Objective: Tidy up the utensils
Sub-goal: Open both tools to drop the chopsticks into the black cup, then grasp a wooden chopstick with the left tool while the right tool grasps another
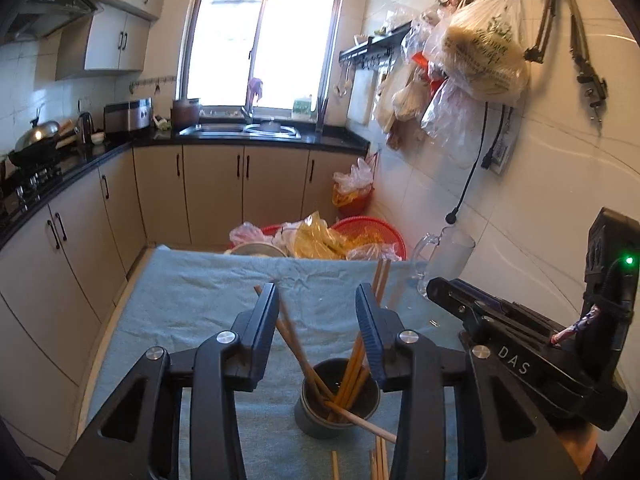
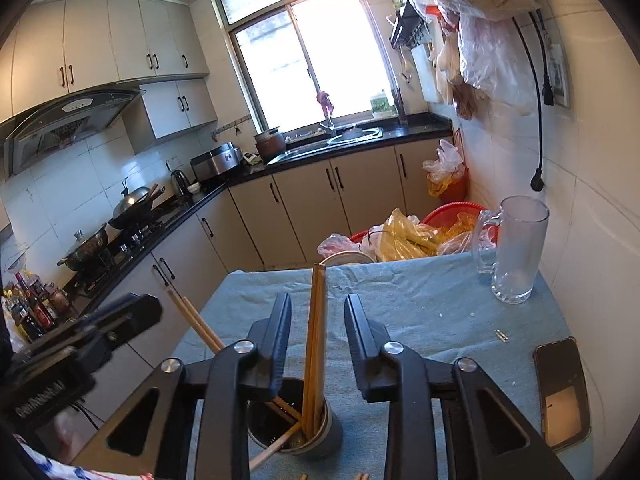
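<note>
Here both grippers, left gripper (image 1: 318, 300) and right gripper (image 2: 318, 312), are hovering with jaws parted, gripping nothing, above the cup (image 1: 338, 398) where chopsticks (image 2: 314, 344) are leaning, on the blue cloth (image 1: 192, 300).

Daylight floods a bright window (image 1: 260, 40) above beige cabinets (image 1: 216, 192), a black counter (image 1: 256, 140) and white tiled walls (image 1: 560, 200).

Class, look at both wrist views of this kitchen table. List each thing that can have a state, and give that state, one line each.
Left gripper: open, gripping nothing.
Right gripper: open, chopsticks standing between its jaws, ungripped.
Dark round metal cup: upright, holding chopsticks.
Wooden chopsticks: leaning in the cup; a few lie on the cloth.
Clear glass mug: upright, empty.
Blue cloth: spread out, wrinkled.
Black phone: lying flat.
</note>
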A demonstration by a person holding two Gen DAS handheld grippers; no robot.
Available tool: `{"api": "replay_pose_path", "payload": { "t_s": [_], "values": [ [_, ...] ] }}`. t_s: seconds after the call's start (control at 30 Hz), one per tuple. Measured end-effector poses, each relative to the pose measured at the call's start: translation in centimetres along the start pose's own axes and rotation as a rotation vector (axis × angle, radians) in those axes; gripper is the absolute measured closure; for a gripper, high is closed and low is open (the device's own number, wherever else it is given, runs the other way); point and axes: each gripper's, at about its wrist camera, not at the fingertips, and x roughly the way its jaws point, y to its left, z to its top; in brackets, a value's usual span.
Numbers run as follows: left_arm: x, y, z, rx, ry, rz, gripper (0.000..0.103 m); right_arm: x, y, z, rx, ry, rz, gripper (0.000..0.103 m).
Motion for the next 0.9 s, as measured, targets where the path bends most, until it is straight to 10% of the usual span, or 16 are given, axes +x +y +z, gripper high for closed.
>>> {"api": "replay_pose_path", "payload": {
  "t_s": [0.3, 0.53, 0.77, 0.9],
  "values": [
    [-6.0, 2.7, -2.5, -0.028, -0.052, 0.036, 0.047, -3.7, -0.4, -4.9, -0.023, 0.099, 0.013, 0.072],
    [-6.3, 7.0, -7.3, -0.109, 0.058, 0.115, 0.045, -3.0, 2.3, -10.0, -0.049, 0.303, 0.284, 0.082],
    [-6.3, 7.4, -9.9, -0.122, 0.098, 0.150, 0.045, -1.7, 4.8, -4.2, -0.205, 0.044, -0.034, 0.082],
    [-6.4, 6.1, -10.6, -0.068, 0.082, 0.148, 0.044, -3.7, 4.4, -2.8, -0.133, 0.005, 0.044, 0.069]
  ]
}}
